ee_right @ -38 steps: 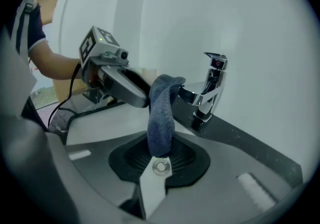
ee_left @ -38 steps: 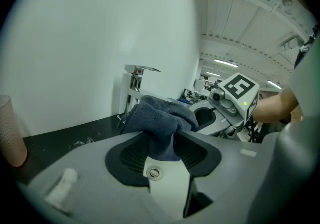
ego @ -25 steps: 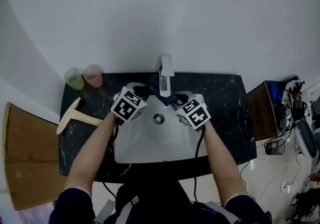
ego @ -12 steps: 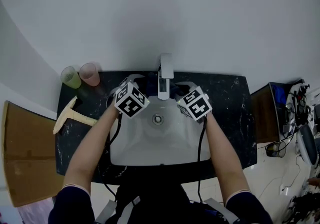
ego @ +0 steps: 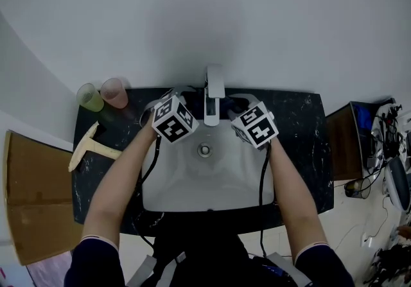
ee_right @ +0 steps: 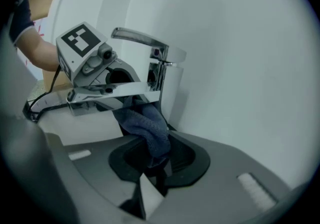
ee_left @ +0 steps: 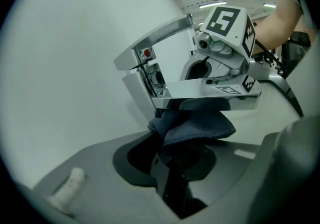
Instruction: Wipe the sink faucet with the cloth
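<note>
Near in, the left gripper (ee_left: 176, 175) re-bites: its jaws have just been closing on the blue cloth (ee_left: 197, 125). The right gripper (ee_right: 152, 170) stays clamped on the other end. Both have slid back, with the cloth now slung under the faucet spout (ee_left: 210, 89). The wall (ego: 205, 16) is tight behind; the basin (ego: 205, 183) gives room in front.

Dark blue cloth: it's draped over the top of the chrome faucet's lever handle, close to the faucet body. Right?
Not quite. The dark blue cloth sits under the chrome faucet's spout, not over the top of the lever handle, which is bare. It is close to the faucet body, as you say. The left gripper view shows this, and the right gripper view agrees.
</note>
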Demonstrator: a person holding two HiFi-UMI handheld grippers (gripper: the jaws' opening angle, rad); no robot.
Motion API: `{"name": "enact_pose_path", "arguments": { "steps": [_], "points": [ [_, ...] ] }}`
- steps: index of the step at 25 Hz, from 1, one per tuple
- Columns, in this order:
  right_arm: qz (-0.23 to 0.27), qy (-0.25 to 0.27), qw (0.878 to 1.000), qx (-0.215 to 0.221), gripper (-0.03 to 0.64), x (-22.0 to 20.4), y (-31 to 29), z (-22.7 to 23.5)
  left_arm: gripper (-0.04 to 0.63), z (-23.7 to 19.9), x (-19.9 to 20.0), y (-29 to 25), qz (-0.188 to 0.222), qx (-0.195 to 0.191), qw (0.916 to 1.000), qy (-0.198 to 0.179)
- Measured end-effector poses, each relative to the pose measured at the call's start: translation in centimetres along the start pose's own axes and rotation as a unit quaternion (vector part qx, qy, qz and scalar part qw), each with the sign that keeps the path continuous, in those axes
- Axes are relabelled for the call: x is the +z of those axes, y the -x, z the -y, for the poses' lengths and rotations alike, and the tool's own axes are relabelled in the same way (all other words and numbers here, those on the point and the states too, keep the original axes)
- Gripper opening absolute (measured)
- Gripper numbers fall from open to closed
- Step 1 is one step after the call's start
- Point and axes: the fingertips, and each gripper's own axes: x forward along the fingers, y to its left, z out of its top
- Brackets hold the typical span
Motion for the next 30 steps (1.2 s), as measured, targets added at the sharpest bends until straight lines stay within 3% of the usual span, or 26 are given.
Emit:
{"name": "enact_pose_path", "arguments": {
  "steps": [10, 21, 30],
  "points": [
    [0.043, 0.013, 0.999, -0.007, 0.070, 2.3, 3.4, -0.8, 0.060, 0.9, 1.4, 3.3, 0.036, -0.022, 0.9991, 0.004],
    [0.047, 0.006, 0.999, 0.007, 0.069, 0.6, 6.8, -5.8, 0.055, 5.7, 1.2, 6.8, 0.045, -0.052, 0.9976, -0.011],
    [0.050, 0.008, 0.999, -0.011, 0.069, 1.5, 6.1, -3.8, 0.054, 3.8, 1.5, 6.0, 0.035, -0.020, 0.9992, -0.006]
  ]
}}
